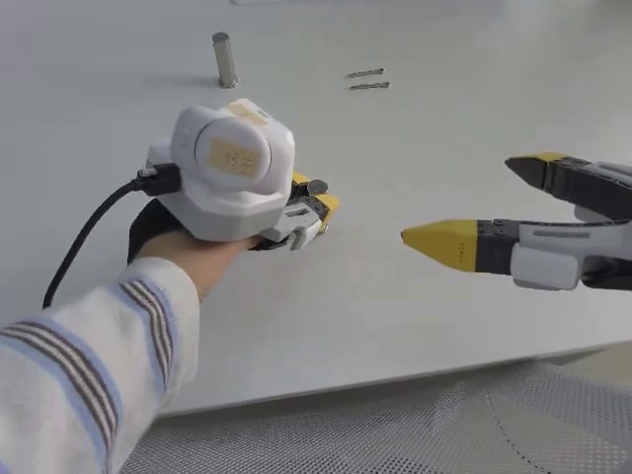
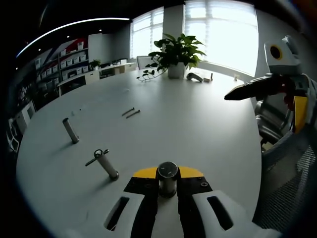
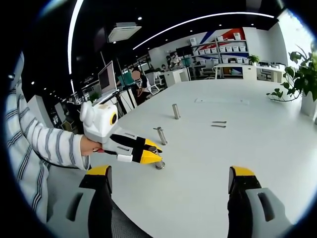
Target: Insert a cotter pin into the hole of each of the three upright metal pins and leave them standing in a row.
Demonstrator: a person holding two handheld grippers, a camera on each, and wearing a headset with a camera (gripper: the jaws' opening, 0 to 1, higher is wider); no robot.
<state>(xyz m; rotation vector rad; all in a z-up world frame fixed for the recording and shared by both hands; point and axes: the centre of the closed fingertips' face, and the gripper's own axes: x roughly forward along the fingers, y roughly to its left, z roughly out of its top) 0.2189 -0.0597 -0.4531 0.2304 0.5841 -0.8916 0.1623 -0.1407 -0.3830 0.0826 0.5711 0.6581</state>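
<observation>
The metal pin (image 2: 167,178) in hand is a short steel cylinder. It stands upright, its foot seemingly on the table (image 1: 425,118), and the left gripper (image 1: 306,212) is closed narrow around its barrel. In the left gripper view a second pin (image 2: 106,163) stands just beyond and left of the held pin, with a cotter pin (image 2: 94,158) through its head. A third, bare pin (image 2: 70,130) stands farther out the same way. The 2 loose cotter pins (image 1: 367,79) lie side by side well beyond the held pin. The right gripper (image 1: 456,199) hovers to the held pin's right, jaws wide and carrying nothing.

The steel pins look rigid, smooth and easy to tip, so a hold on the barrel below the cross hole should steady one and leave the hole free. The cotter pins look like thin, light wire that bends readily and lies flat. Pinching 1 by its looped head would let the legs lead into the hole.
</observation>
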